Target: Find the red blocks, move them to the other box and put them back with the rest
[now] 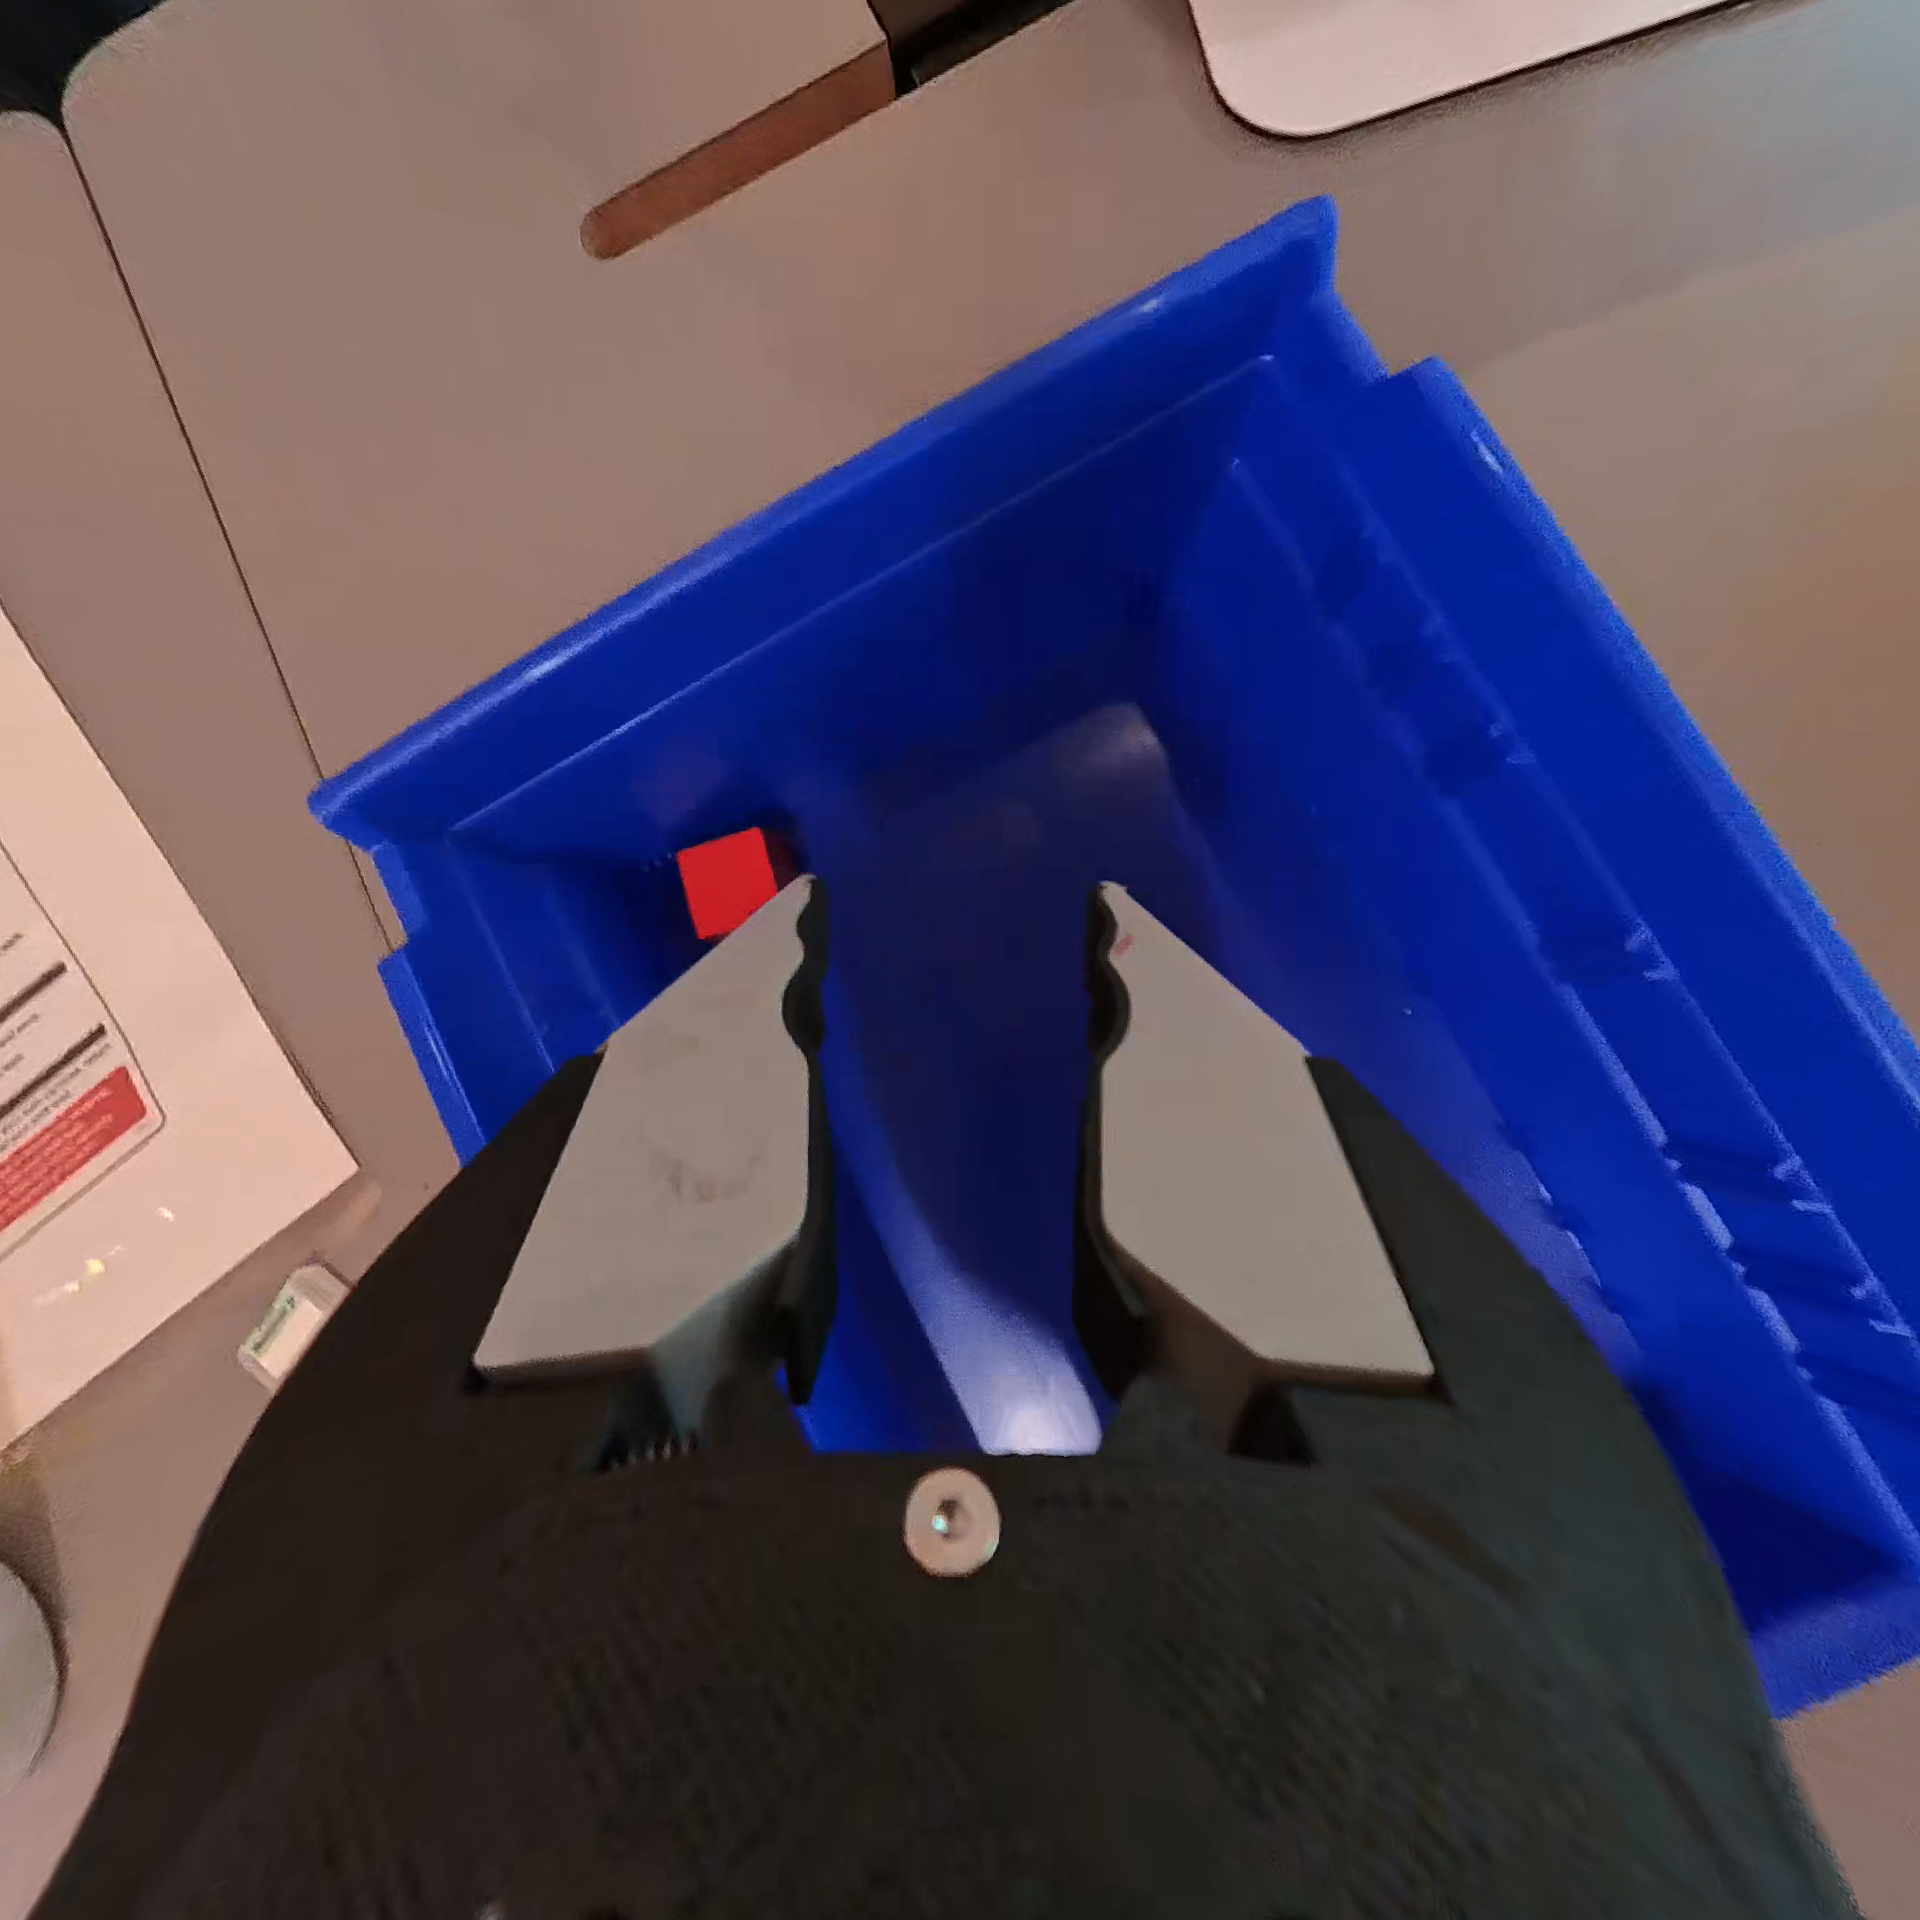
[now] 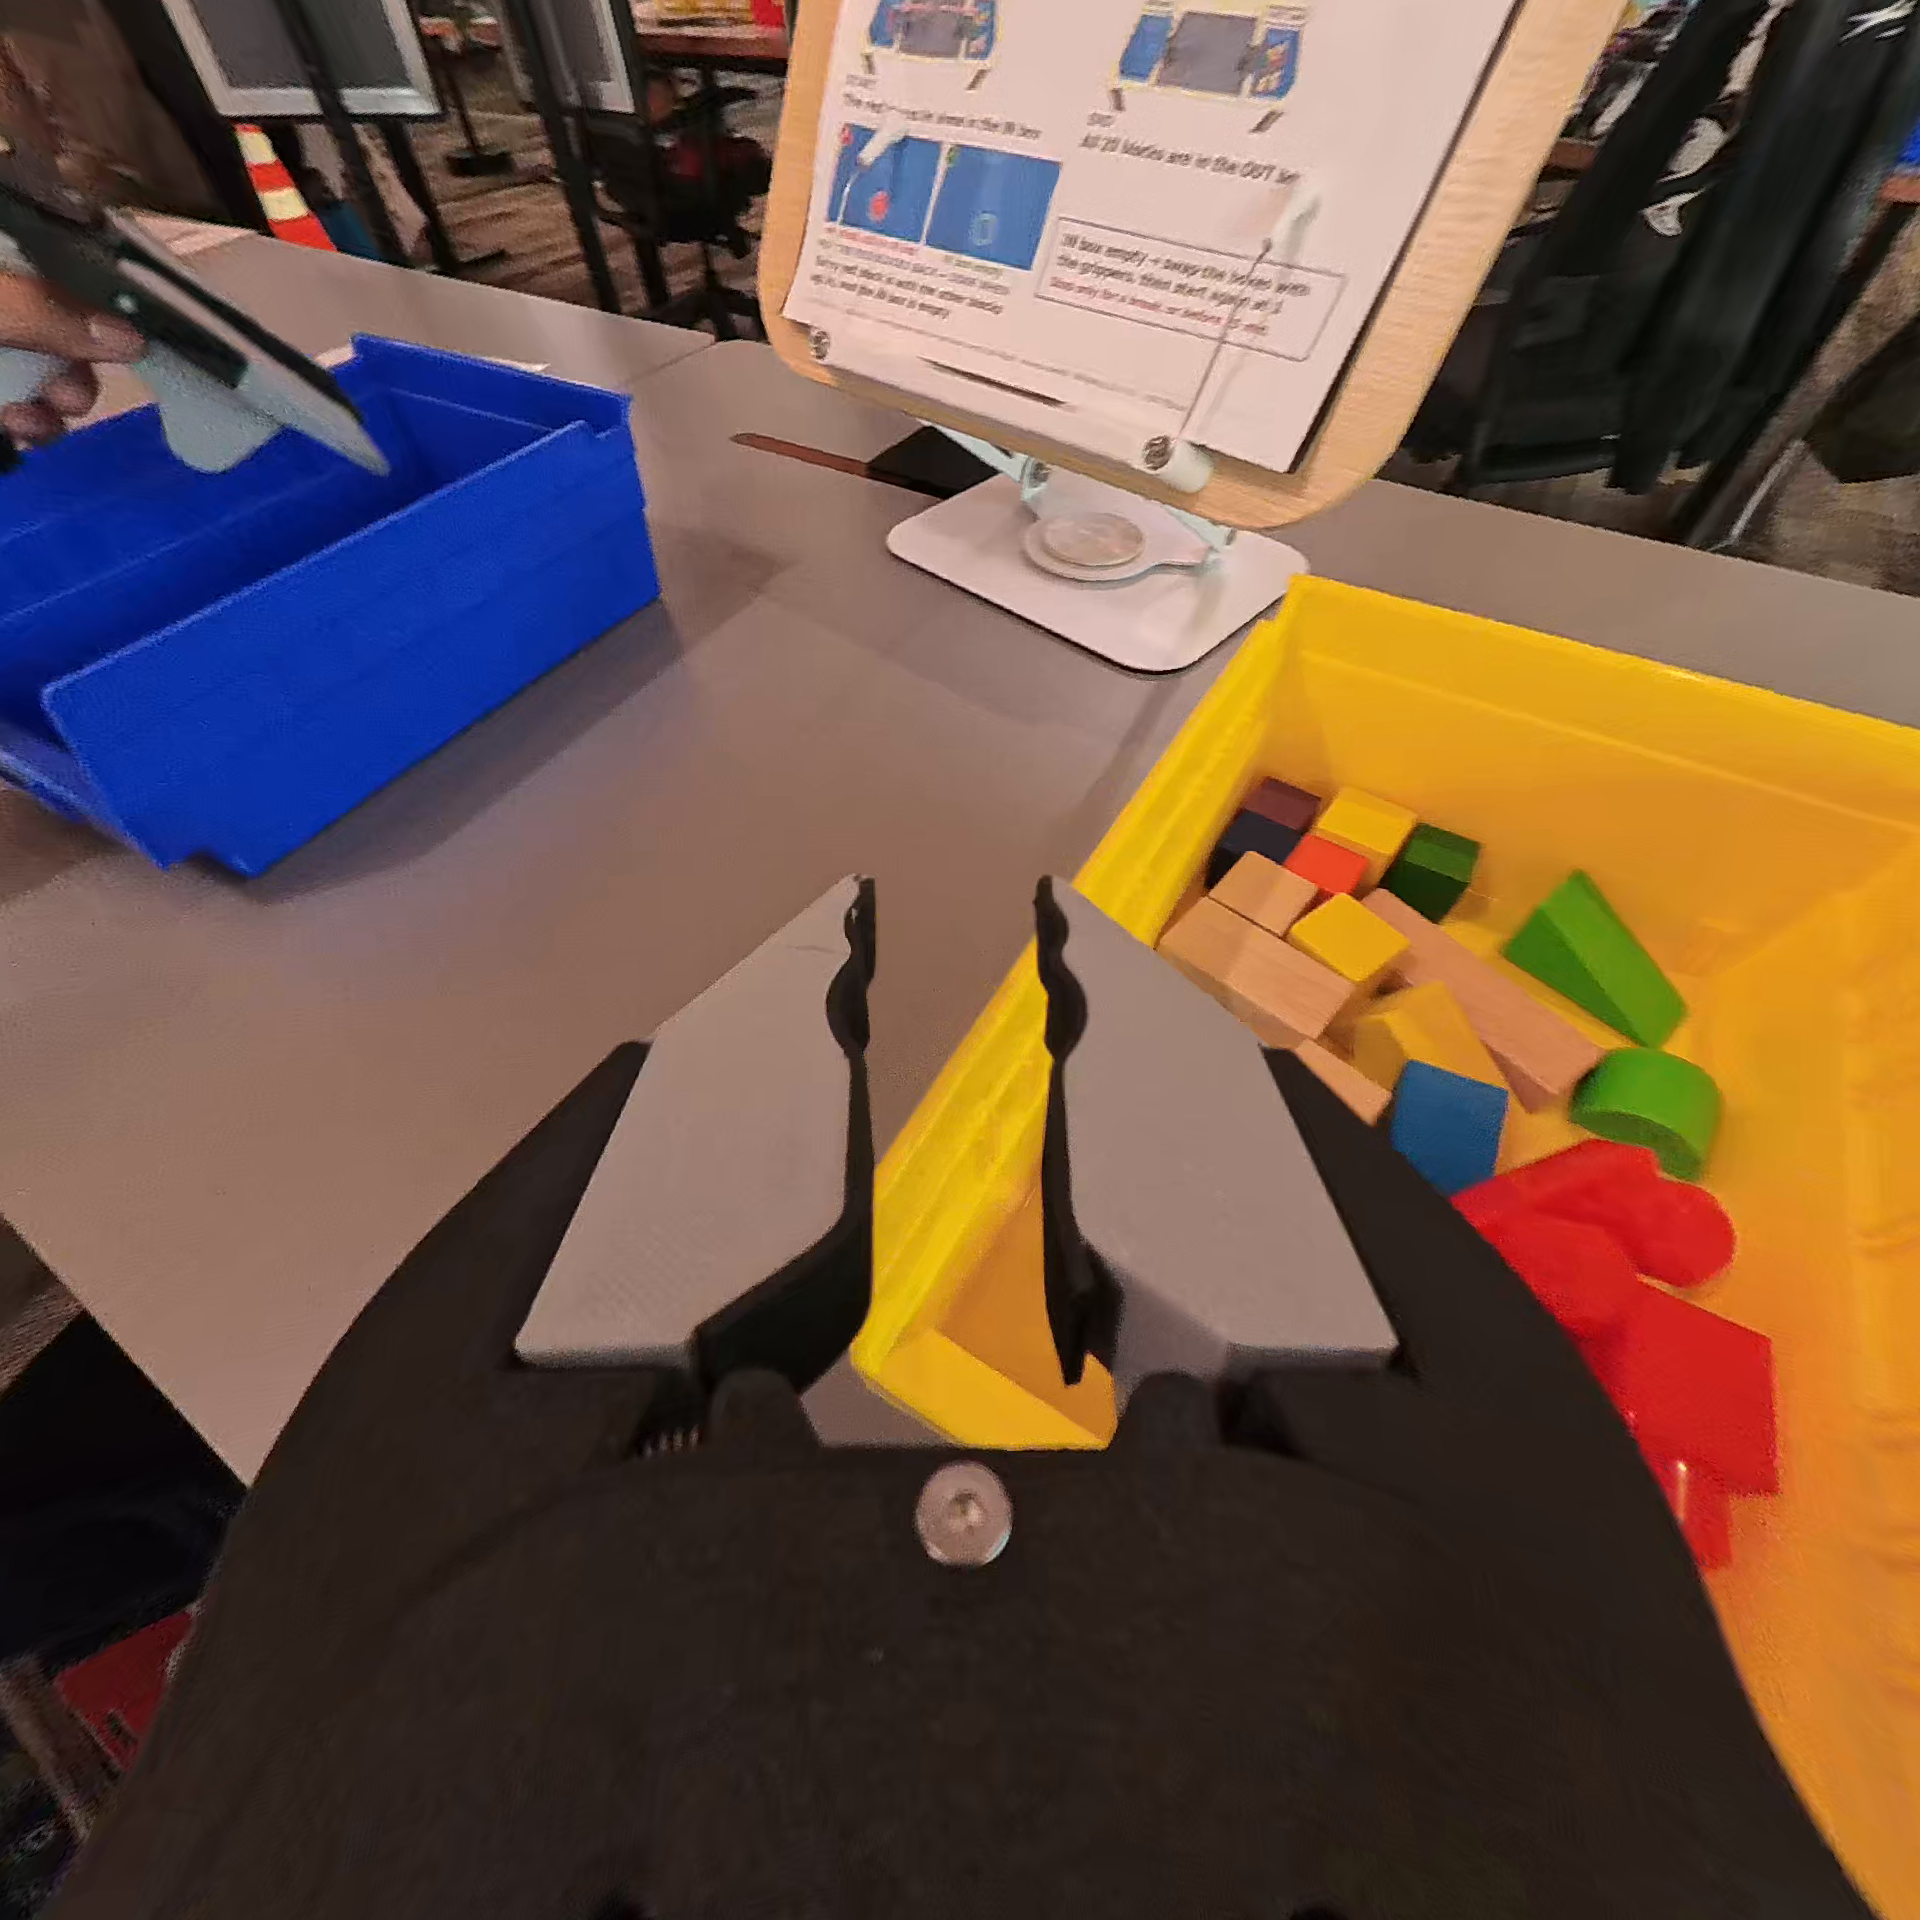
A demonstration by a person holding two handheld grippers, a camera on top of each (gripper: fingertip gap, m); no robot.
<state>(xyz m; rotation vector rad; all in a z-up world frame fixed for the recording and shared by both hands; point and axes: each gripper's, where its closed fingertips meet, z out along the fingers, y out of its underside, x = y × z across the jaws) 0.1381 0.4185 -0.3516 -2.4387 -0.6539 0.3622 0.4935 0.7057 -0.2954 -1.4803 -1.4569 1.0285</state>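
Eyeing the red block [image 1: 725, 881] in the blue box [image 1: 1039, 499] corner, we reckoned it light, hard, slick; both jaws gaped empty, flat faces looked best.

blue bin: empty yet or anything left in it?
Not empty. One red block still sits in a far corner of the blue bin, just beyond the left gripper, whose open jaws hold nothing. Rest of the visible floor is bare.

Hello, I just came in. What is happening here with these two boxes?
A person is sorting toy blocks with hand-held tongs. The left tongs hang open inside the blue box, beside a single red block in its corner, gripping nothing. The right tongs are open and empty over the edge of the yellow box, which holds the mixed blocks.
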